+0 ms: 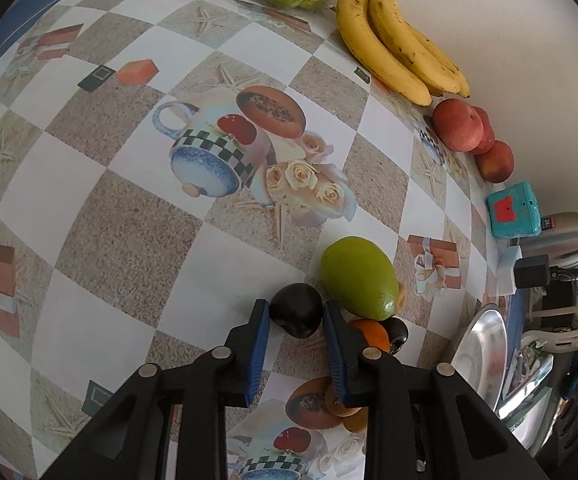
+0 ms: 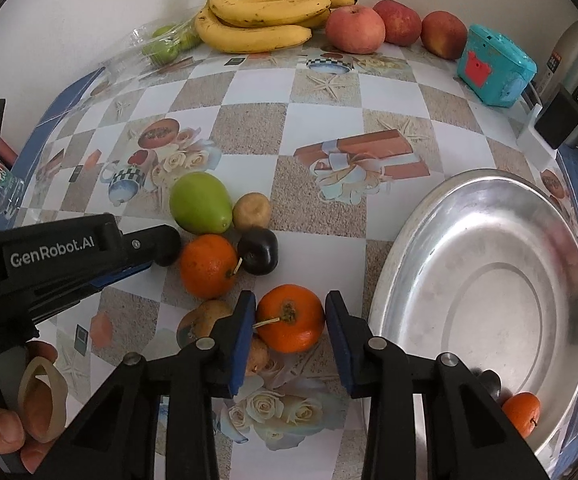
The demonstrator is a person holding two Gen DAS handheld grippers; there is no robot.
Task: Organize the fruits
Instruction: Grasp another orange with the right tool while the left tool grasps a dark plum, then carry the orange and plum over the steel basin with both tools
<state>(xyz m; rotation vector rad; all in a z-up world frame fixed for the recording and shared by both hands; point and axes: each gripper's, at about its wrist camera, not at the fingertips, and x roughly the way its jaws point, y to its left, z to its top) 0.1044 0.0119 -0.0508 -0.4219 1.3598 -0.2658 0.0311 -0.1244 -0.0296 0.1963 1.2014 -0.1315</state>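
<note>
My left gripper (image 1: 295, 312) is shut on a dark plum (image 1: 295, 322) that rests on the patterned tablecloth, just left of a green mango (image 1: 359, 276). The right wrist view shows the same gripper (image 2: 163, 254) coming in from the left with the plum at its tip. My right gripper (image 2: 290, 305) is shut on an orange (image 2: 289, 320) with a stem, both blue pads against its sides. A steel plate (image 2: 489, 280) lies to the right and holds one orange (image 2: 521, 414) near its front rim.
Between the grippers lie another orange (image 2: 208, 266), a second dark plum (image 2: 257, 256) and brown fruits (image 2: 252, 210). Bananas (image 2: 265, 20), apples (image 2: 355, 28), bagged green fruit (image 2: 165, 44) and a teal box (image 2: 495, 66) line the wall. A hand (image 2: 5, 428) grips the left handle.
</note>
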